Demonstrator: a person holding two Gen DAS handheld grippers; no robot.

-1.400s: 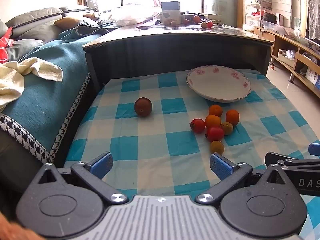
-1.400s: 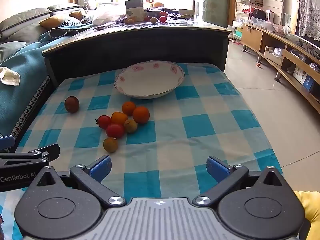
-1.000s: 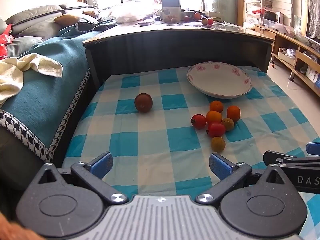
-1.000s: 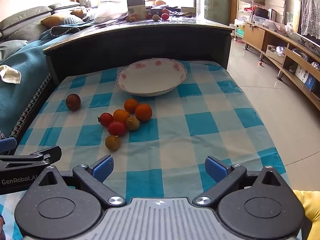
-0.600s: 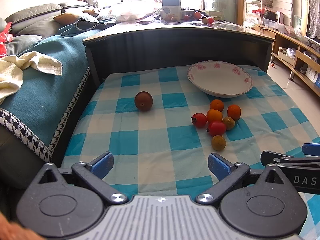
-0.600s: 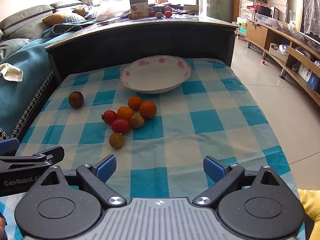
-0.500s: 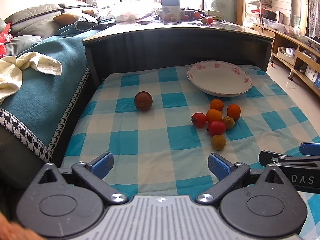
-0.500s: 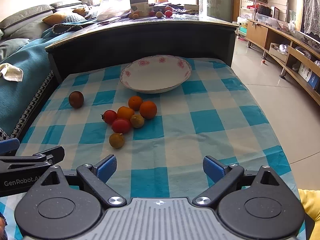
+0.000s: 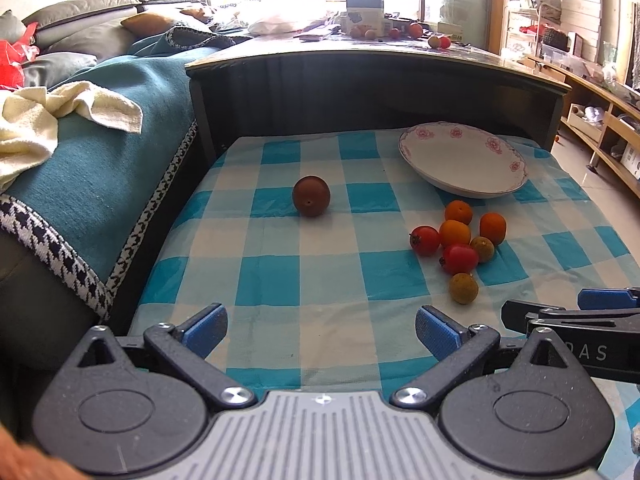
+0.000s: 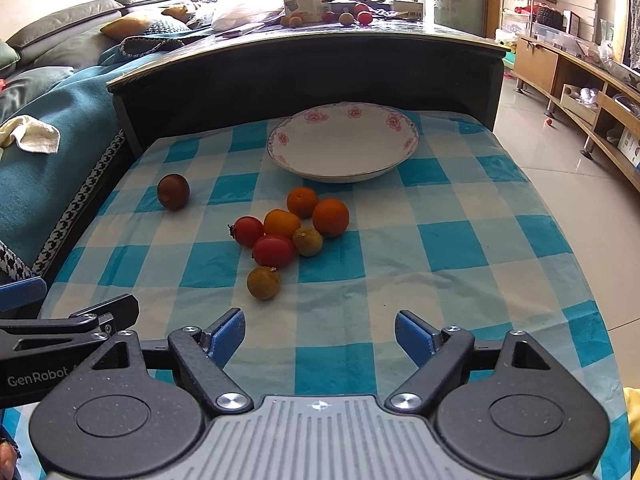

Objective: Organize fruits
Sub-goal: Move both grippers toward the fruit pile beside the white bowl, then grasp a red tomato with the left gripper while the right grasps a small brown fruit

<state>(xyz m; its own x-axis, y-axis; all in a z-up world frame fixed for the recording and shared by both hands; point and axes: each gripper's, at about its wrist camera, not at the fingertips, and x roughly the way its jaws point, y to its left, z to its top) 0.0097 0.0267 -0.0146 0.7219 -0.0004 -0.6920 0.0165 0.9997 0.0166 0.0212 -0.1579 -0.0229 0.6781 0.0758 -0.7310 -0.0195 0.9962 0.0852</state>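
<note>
A white plate (image 10: 344, 148) (image 9: 460, 160) with pink flowers sits at the back of the blue checked cloth (image 10: 440, 240). In front of it lies a cluster of several small fruits: oranges (image 10: 330, 217), red tomatoes (image 10: 274, 251) and brownish round fruits (image 10: 263, 283) (image 9: 463, 288). A dark brown round fruit (image 10: 173, 191) (image 9: 311, 196) lies apart to the left. My right gripper (image 10: 320, 334) hovers near the cloth's front edge, its jaws closing with nothing between them. My left gripper (image 9: 322, 330) stands open and empty beside it.
A dark wooden table (image 9: 380, 76) rises behind the cloth, carrying a box, bags and more fruit. A teal-covered sofa (image 9: 100, 152) with a cream towel (image 9: 48, 116) lies left. Tiled floor and low shelves (image 10: 580, 80) are to the right.
My right gripper's blue pads have drawn somewhat closer together. Both views have crept slightly nearer the fruit; nothing on the cloth has moved.
</note>
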